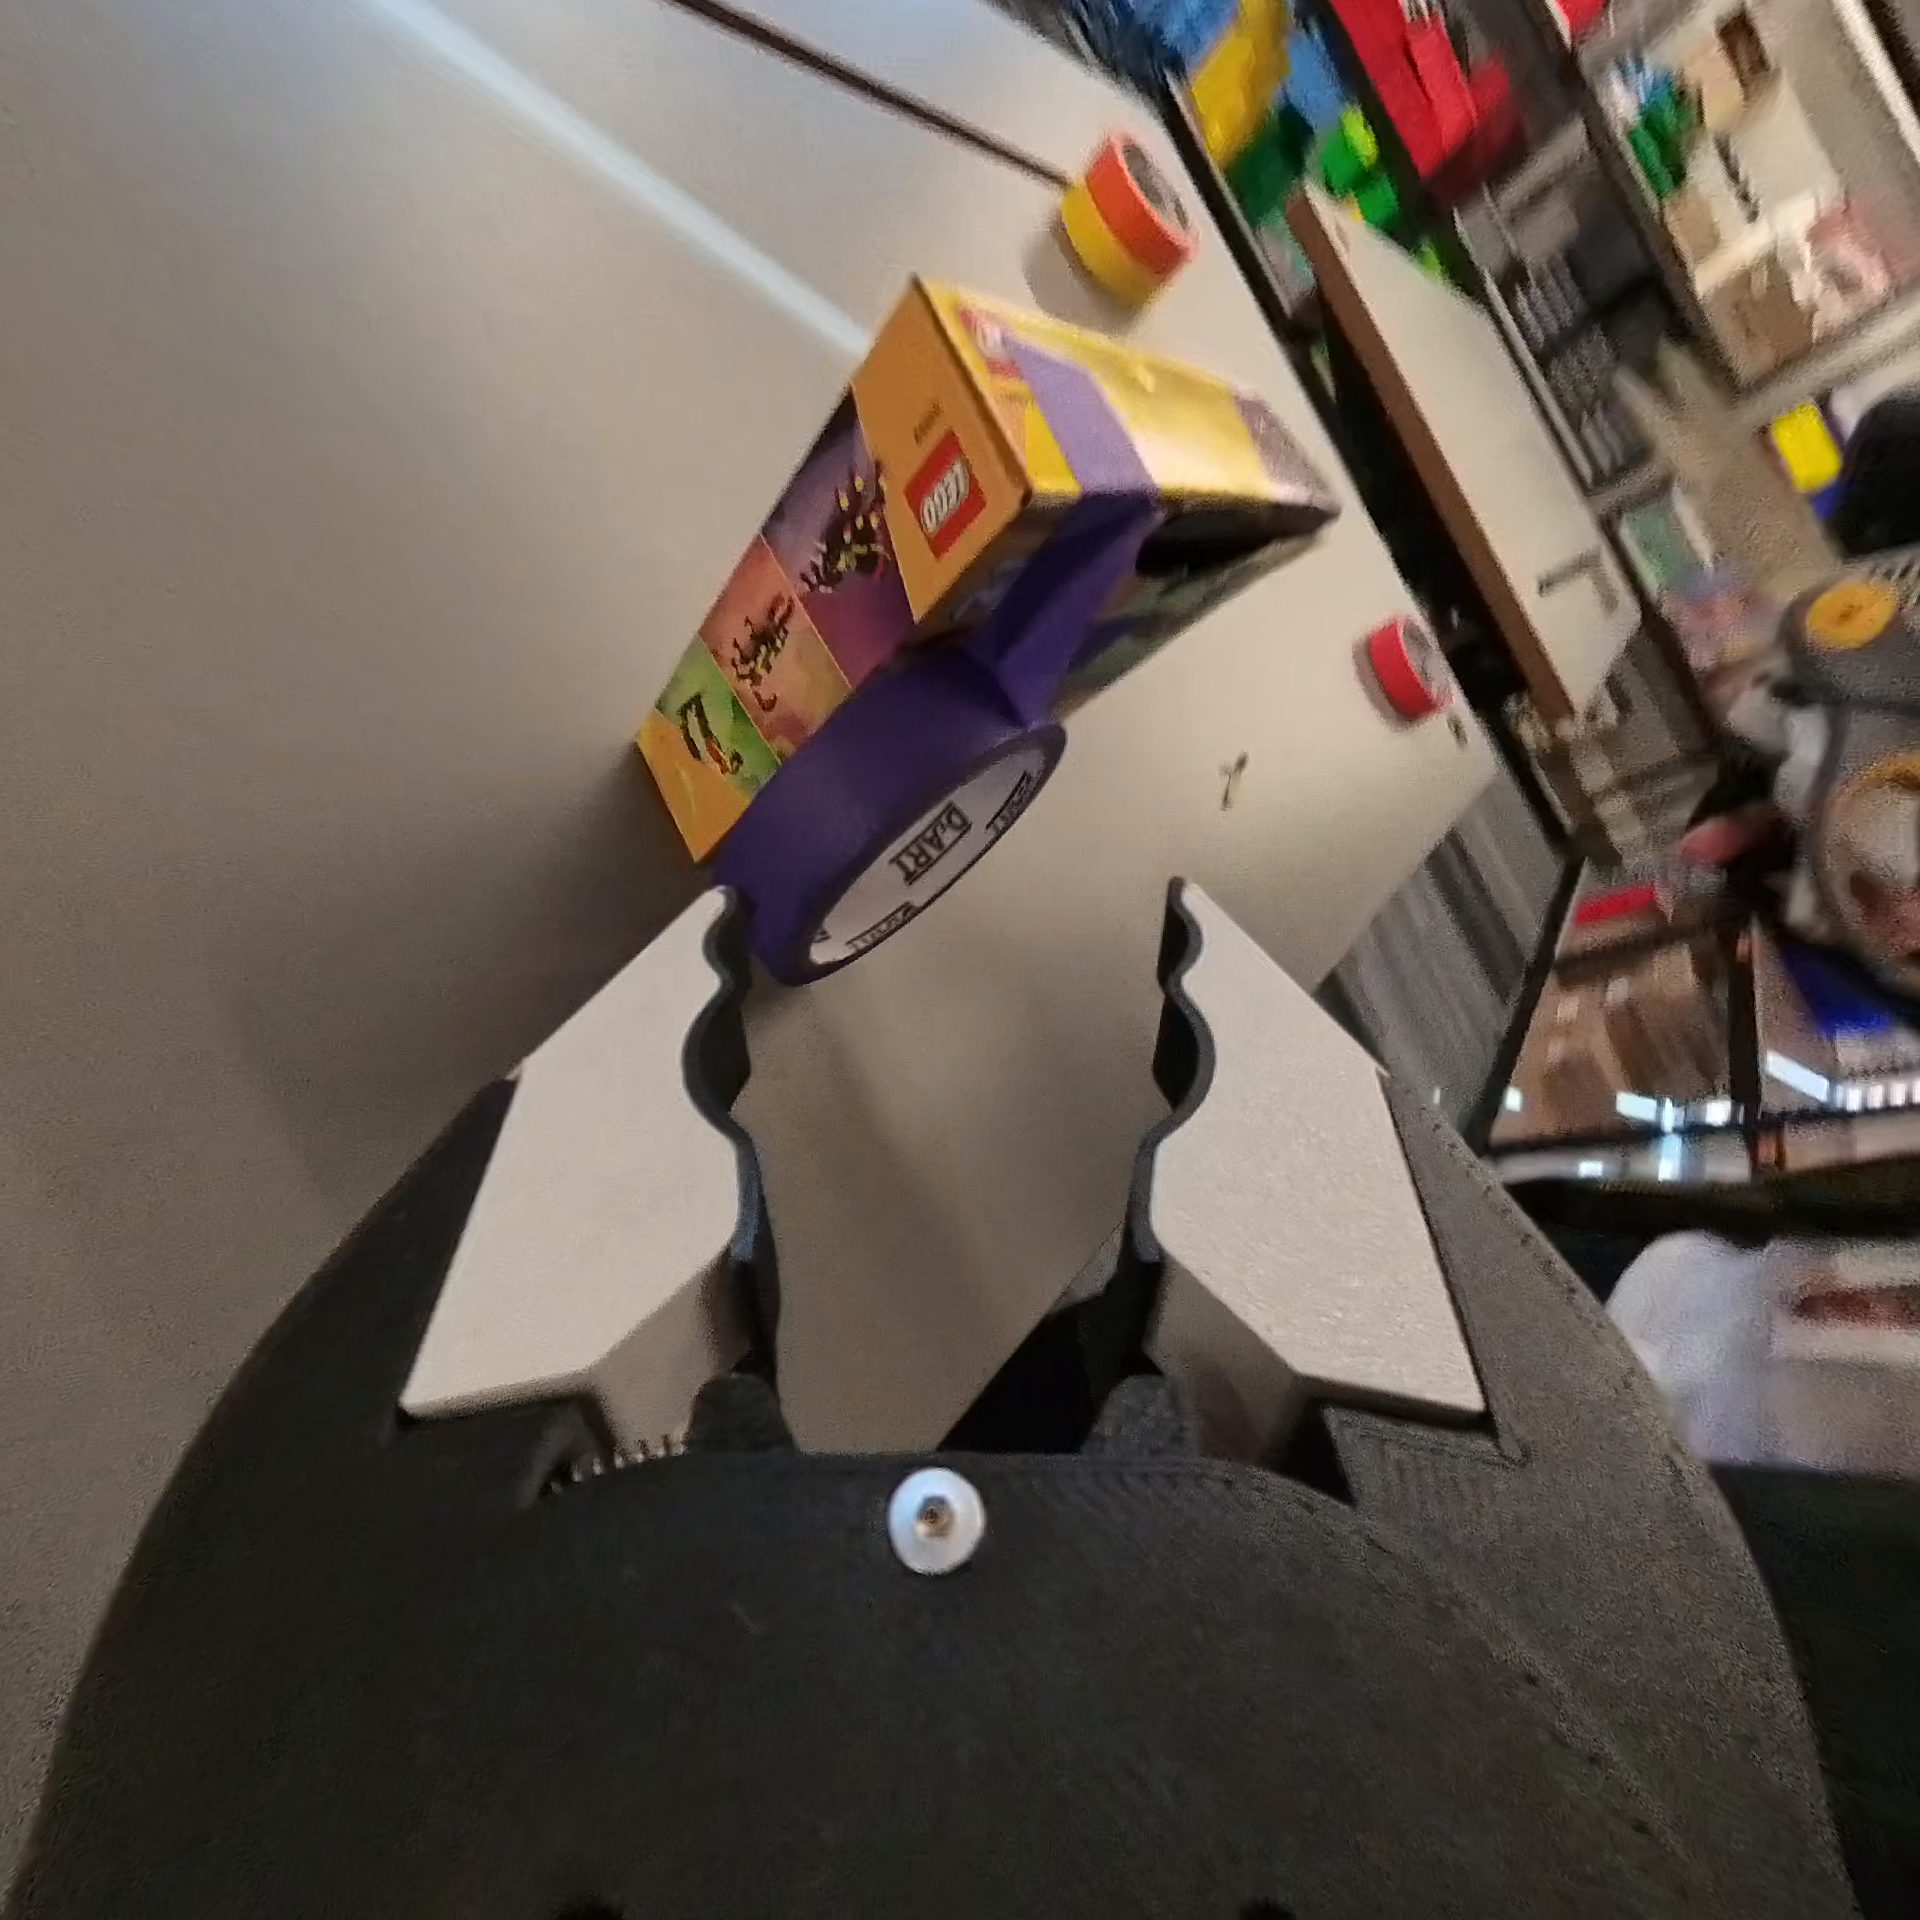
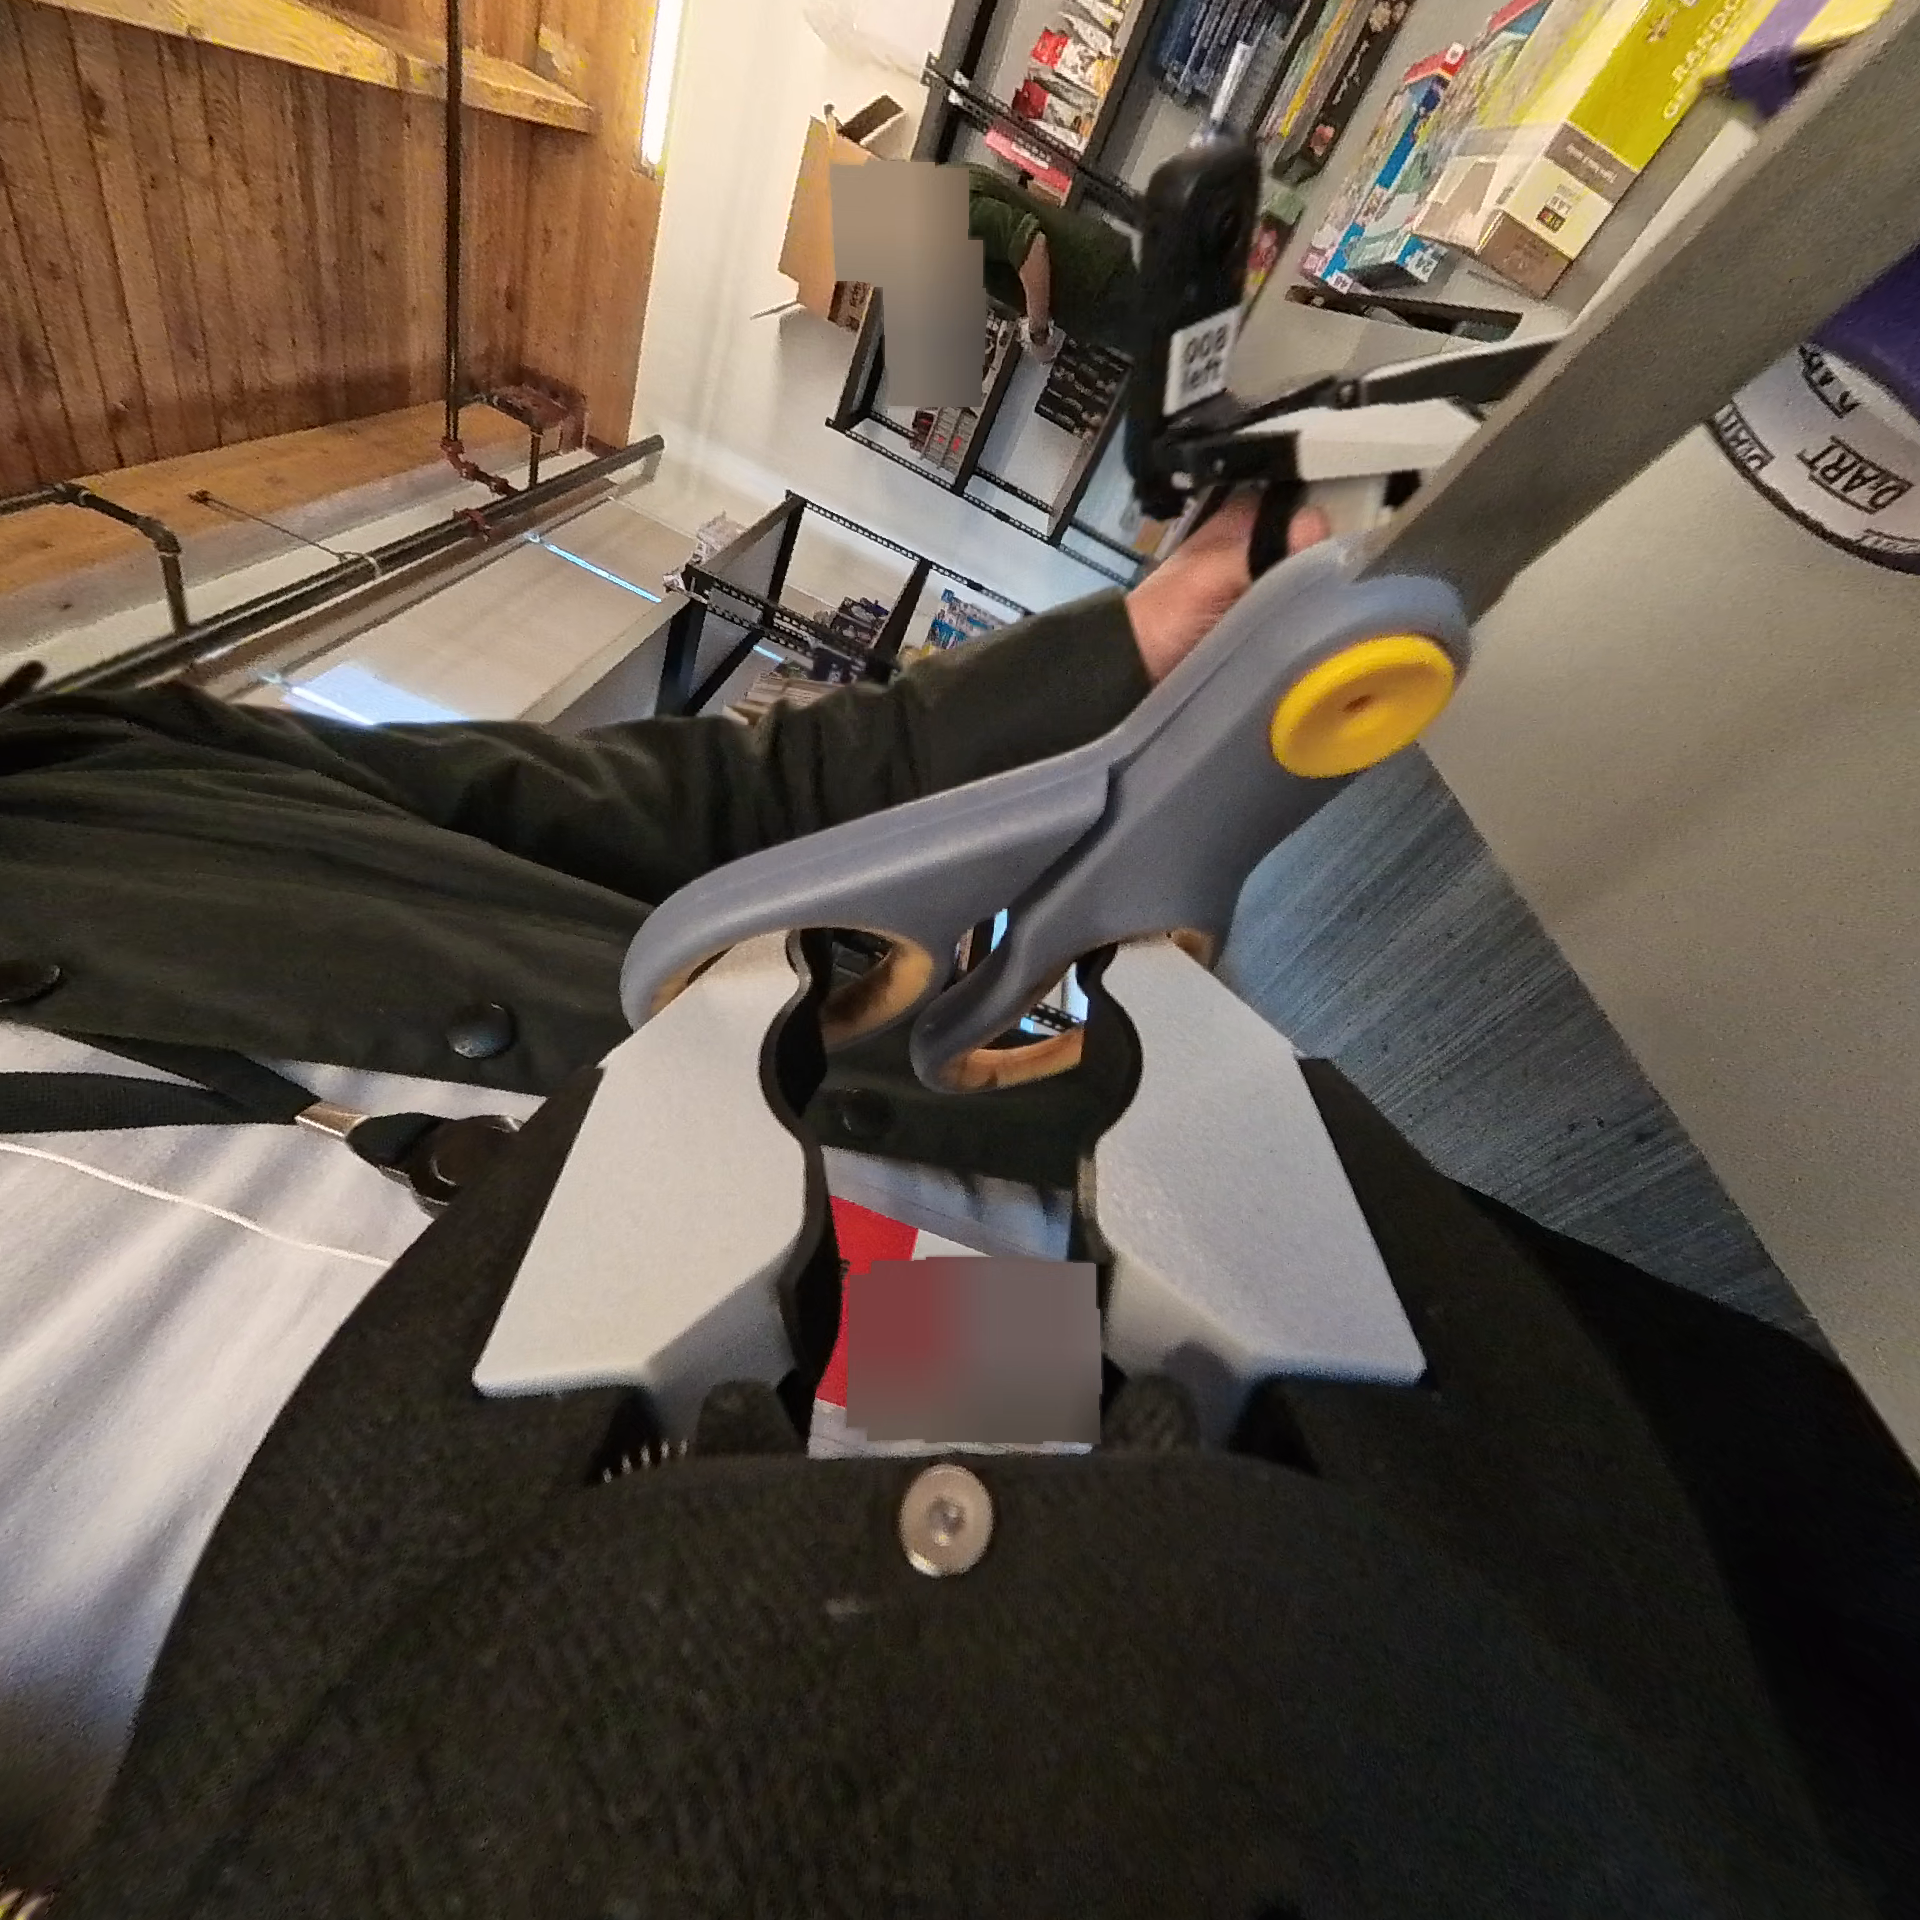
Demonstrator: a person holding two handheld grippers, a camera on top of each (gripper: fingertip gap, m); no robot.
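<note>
In the left wrist view, the left gripper (image 1: 951, 925) is held spread and empty beside a purple tape roll (image 1: 899, 842) stuck to a yellow cardboard box (image 1: 935, 540), while in the right wrist view grey-handled scissors (image 2: 1049, 862) are clamped by the right gripper (image 2: 951, 992)

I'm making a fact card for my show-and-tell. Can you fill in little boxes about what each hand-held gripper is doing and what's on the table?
left hand-held gripper: open, holds nothing, its left finger close by the purple tape roll
right hand-held gripper: shut on the grey scissors by their handle loops
scissors: yellow pivot button, blade reaching up toward the tape
purple tape: a strip runs from the roll up onto the colourful toy box
table: also an orange and yellow tape stack and a red tape roll
</note>
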